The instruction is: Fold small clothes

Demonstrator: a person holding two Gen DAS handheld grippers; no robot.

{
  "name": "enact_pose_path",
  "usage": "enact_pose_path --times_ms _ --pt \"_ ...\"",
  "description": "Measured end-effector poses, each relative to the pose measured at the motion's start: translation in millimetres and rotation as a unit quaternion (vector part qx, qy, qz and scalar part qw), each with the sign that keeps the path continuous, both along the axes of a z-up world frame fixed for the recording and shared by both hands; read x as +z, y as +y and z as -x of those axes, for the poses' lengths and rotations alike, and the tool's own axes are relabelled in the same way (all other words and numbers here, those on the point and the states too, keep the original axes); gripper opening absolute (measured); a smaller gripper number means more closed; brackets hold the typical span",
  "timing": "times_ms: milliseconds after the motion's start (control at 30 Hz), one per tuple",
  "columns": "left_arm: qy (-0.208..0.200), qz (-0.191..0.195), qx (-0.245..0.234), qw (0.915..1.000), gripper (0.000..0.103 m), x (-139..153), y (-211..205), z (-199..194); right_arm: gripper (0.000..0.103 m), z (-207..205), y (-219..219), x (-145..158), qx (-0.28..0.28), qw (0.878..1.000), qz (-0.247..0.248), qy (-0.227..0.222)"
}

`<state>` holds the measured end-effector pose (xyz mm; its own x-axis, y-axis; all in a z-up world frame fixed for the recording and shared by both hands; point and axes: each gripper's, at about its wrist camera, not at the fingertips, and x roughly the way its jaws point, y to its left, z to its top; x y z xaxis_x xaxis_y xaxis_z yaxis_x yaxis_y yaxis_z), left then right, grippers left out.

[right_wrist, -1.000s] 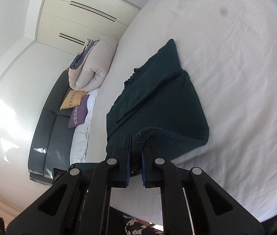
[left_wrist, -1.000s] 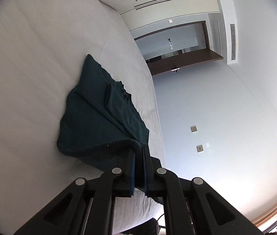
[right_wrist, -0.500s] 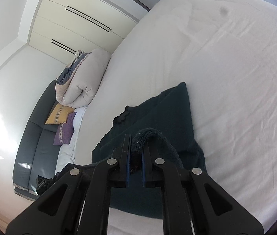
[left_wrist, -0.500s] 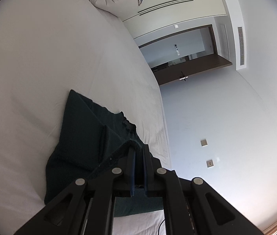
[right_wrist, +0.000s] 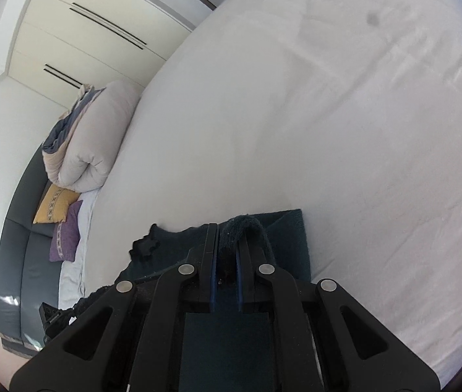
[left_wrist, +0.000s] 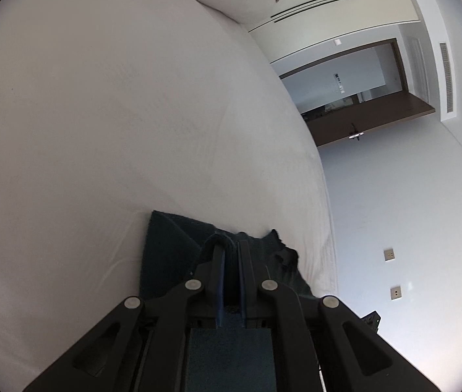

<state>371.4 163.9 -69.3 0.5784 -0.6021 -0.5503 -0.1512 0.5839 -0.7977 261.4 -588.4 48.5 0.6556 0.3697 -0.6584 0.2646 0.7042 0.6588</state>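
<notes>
Gripping dark green knit garment (left_wrist: 172, 245), left tongs (left_wrist: 230, 248) clamped on its folded edge; right tongs (right_wrist: 227, 232) pinching another fold of same garment (right_wrist: 291, 238); garment lying on white bed (left_wrist: 100, 114) near its edge; rolled duvet (right_wrist: 90, 140) at far end

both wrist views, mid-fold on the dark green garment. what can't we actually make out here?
- Left wrist view: most of the dark green garment lies behind the left gripper; fold alignment unknown.
- Right wrist view: the right gripper likewise covers the garment's near part.
- Garment type: too little shows.
- Dark spot on the white bed: stain or shadow, cannot tell.
- Black object at bed's edge: partly hidden, unidentifiable.
</notes>
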Motion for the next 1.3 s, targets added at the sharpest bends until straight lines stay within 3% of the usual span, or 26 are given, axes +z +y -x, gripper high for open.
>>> enact_pose_path --times_ms 33,67,100,167,200,233,333,433,567,667,800,867,933,1000,1067,1100,1233,1300 --pt "0.009 -0.010 0.003 0.9999 0.010 -6.5 -0.5 -1.5 0.010 -9.6 -0.5 -9.9 -0.002 1.000 0.000 0.017" --pt "0.012 -0.007 0.004 0.9999 0.028 -10.6 -0.9 -1.2 0.012 -19.0 -0.7 -18.5 -0.003 0.999 0.006 0.035" --pt "0.009 0.004 0.007 0.9999 0.052 -13.2 1.2 0.5 0.018 -25.1 -0.3 -22.7 -0.001 0.999 0.011 0.035" --pt "-0.004 -0.002 0.022 0.9997 0.072 -8.0 7.1 7.4 0.046 -28.4 0.9 -20.7 0.007 1.000 0.014 0.005" --pt "-0.011 -0.011 0.028 0.9995 0.072 -3.7 10.1 11.7 0.065 -27.9 0.9 -17.3 0.009 1.000 0.014 -0.011" --pt "-0.018 -0.009 0.026 0.9995 0.072 0.0 11.8 16.6 0.075 -26.4 0.5 -13.7 0.008 1.000 0.016 -0.021" --pt "-0.036 -0.028 0.011 0.9989 0.072 12.6 5.8 34.7 0.075 -16.5 -3.8 -4.5 -0.005 0.999 0.024 -0.027" --pt "-0.051 -0.103 -0.033 0.9928 0.072 21.4 -18.5 58.7 0.075 1.7 -5.0 7.7 -0.009 0.999 0.032 -0.042" --pt "-0.044 -0.146 -0.062 0.9864 0.065 10.5 -39.7 92.7 0.075 35.3 13.9 14.5 0.007 0.996 0.080 -0.041" --pt "-0.043 -0.168 -0.062 0.9829 0.065 1.4 -40.5 111.2 0.075 68.1 32.3 4.9 0.025 0.993 0.117 -0.017" --pt "-0.044 -0.190 -0.057 0.9792 0.056 -2.1 -43.6 125.1 0.074 94.9 54.8 -9.7 0.035 0.990 0.136 0.001" --pt "-0.042 -0.195 -0.058 0.9781 0.045 -5.2 -42.0 132.6 0.065 101.9 63.4 -12.2 0.039 0.988 0.152 0.000" --pt "-0.035 -0.207 -0.066 0.9753 0.029 -8.3 -44.2 135.1 0.043 128.4 68.3 -23.2 0.051 0.983 0.176 0.004" --pt "-0.035 -0.228 -0.070 0.9705 0.017 -10.3 -47.5 139.6 0.033 141.2 75.9 -32.0 0.059 0.979 0.196 0.015" --pt "-0.040 -0.240 -0.069 0.9675 0.010 -10.2 -49.5 143.4 0.031 150.9 73.8 -30.7 0.061 0.976 0.208 0.014" --pt "-0.043 -0.247 -0.068 0.9658 0.008 -10.2 -50.4 145.9 0.026 153.0 75.2 -29.5 0.061 0.975 0.214 0.013" --pt "-0.052 -0.266 -0.062 0.9606 0.006 -9.2 -52.4 149.3 0.013 160.0 68.8 -19.7 0.059 0.970 0.235 0.010" --pt "-0.051 -0.262 -0.059 0.9620 0.006 -10.9 -50.6 149.7 0.012 160.5 66.6 -14.6 0.057 0.969 0.239 0.009"
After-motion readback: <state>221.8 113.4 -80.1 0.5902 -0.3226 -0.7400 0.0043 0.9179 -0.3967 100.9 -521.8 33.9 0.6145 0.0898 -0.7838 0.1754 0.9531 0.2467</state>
